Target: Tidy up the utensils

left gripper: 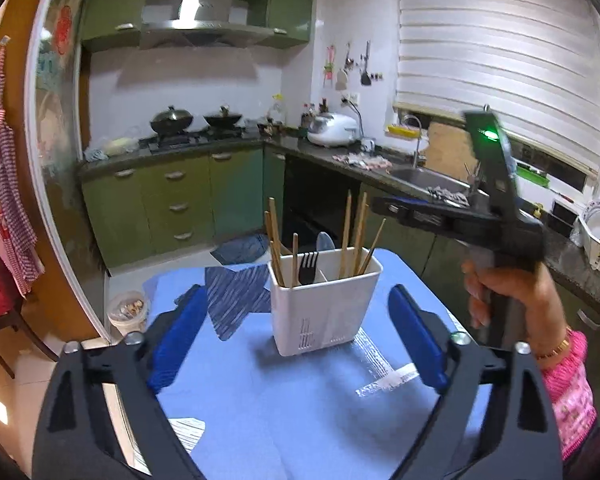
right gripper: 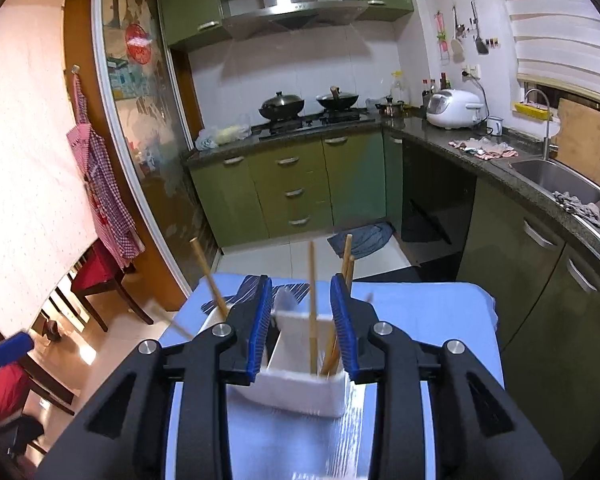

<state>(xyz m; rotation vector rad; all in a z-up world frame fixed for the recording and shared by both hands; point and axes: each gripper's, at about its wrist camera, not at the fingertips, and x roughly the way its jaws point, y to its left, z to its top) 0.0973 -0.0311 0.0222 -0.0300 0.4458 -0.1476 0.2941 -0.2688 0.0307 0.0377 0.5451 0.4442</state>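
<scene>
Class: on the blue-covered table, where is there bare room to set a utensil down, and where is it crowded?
Free: the blue cloth in front of the white caddy, between it and the left gripper; also the strip to the caddy's right, toward the table's edge. Crowded: the caddy itself, full of chopsticks and a fork, with the right gripper above it.

The white caddy (right gripper: 300, 392) is partly hidden behind the right gripper (right gripper: 303, 334) fingers; its base is blurred. Chopstick (right gripper: 312, 312) lower ends are concealed inside the compartments. The fork (left gripper: 309, 267) handle is hidden. The person's sleeve (left gripper: 568, 396) is cut off at the picture edge.
</scene>
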